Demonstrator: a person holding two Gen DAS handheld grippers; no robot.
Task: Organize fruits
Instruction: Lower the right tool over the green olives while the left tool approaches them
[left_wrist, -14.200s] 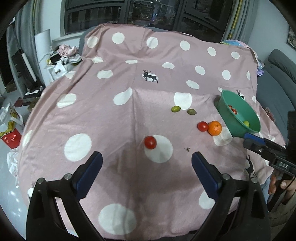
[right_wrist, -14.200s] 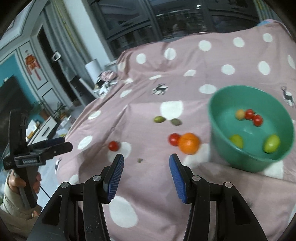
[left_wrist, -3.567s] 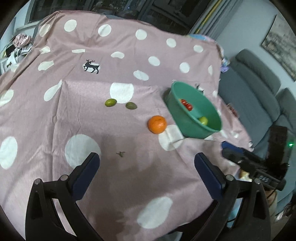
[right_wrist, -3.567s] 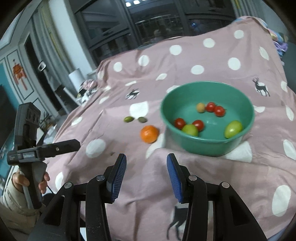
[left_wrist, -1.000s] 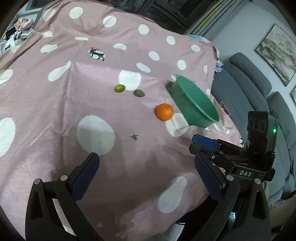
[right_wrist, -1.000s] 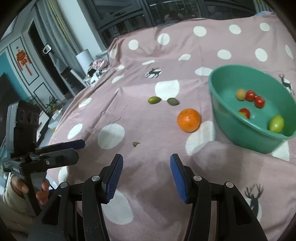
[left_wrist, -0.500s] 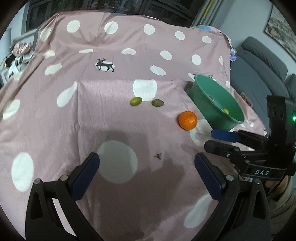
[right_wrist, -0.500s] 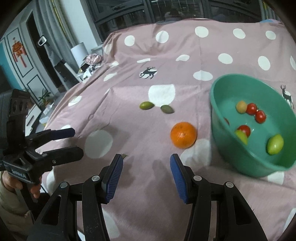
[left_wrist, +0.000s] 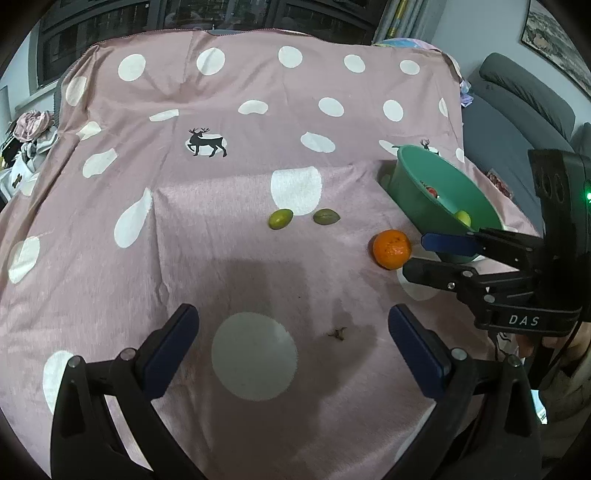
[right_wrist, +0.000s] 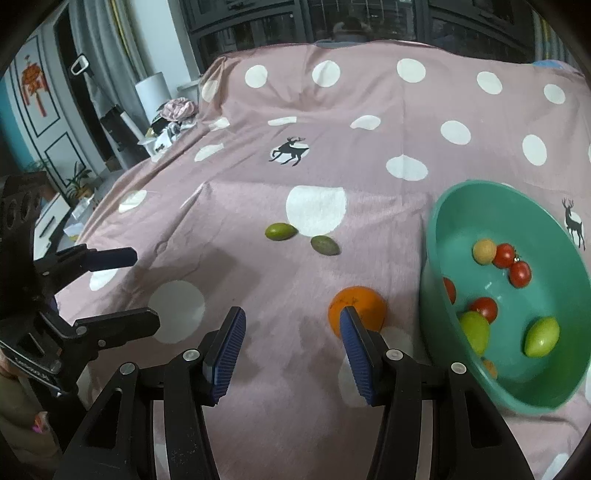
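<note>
The left gripper (left_wrist: 291, 350) stands wide open and empty; the right gripper (right_wrist: 291, 347) seems partly open, both tilted downward.

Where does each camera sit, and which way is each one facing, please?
Left wrist: on the left tongs, looking down across the spotted cloth; the right tongs show at right.
Right wrist: on the right tongs, facing the orange and green bowl; the left tongs show at left.
Shared: orange, bowl, two green fruits.
</note>
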